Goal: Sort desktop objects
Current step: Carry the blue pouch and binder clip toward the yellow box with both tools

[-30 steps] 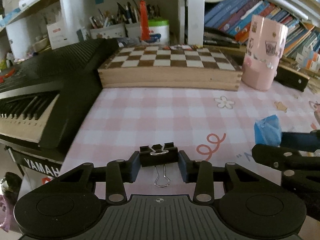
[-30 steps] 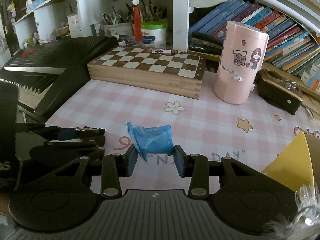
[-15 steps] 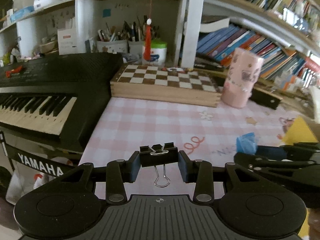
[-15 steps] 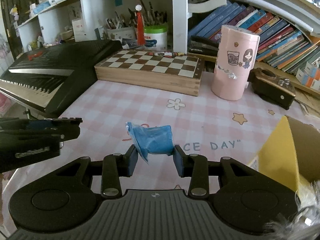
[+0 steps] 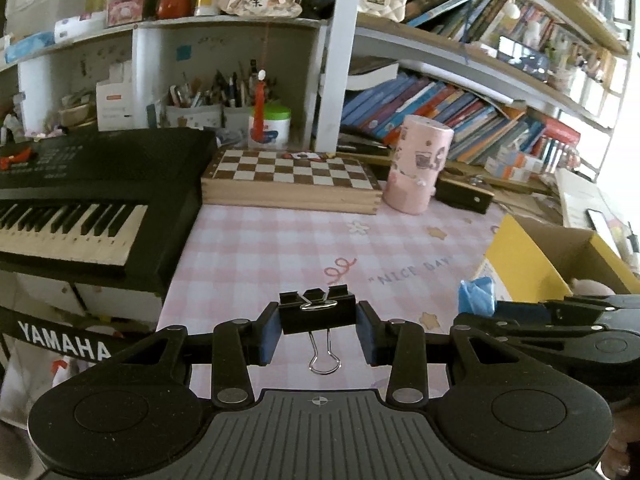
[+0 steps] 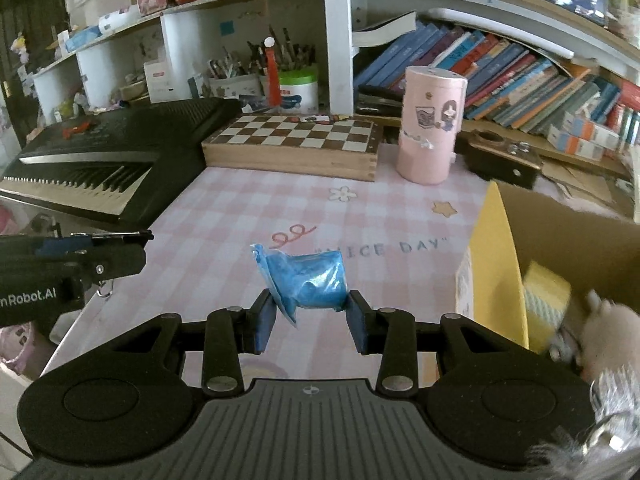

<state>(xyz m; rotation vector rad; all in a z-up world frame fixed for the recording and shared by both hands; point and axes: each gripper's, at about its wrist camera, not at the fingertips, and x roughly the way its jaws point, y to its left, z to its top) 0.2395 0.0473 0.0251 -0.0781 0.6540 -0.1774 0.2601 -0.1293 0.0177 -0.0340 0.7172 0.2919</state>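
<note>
My left gripper (image 5: 318, 330) is shut on a black binder clip (image 5: 317, 312) and holds it above the pink checked tablecloth, its wire handles hanging down. My right gripper (image 6: 308, 318) is shut on a crumpled blue packet (image 6: 306, 282), also held above the cloth. The packet shows in the left wrist view (image 5: 476, 298), beside the right gripper (image 5: 556, 320). An open yellow cardboard box (image 6: 496, 276) stands to the right, with a striped yellow item (image 6: 546, 300) and a fluffy toy (image 6: 612, 336) inside. The left gripper (image 6: 76, 264) shows at the left of the right wrist view.
A black Yamaha keyboard (image 5: 80, 204) lies along the left. A wooden chessboard box (image 5: 292, 182) and a pink cylinder (image 5: 418, 170) stand at the back, with a dark wooden block (image 5: 464, 194) beside it. Shelves of books and pen pots rise behind.
Both grippers have lifted and pulled back with their objects still held. The yellow box has come into view on the right and is now close to the right gripper.
</note>
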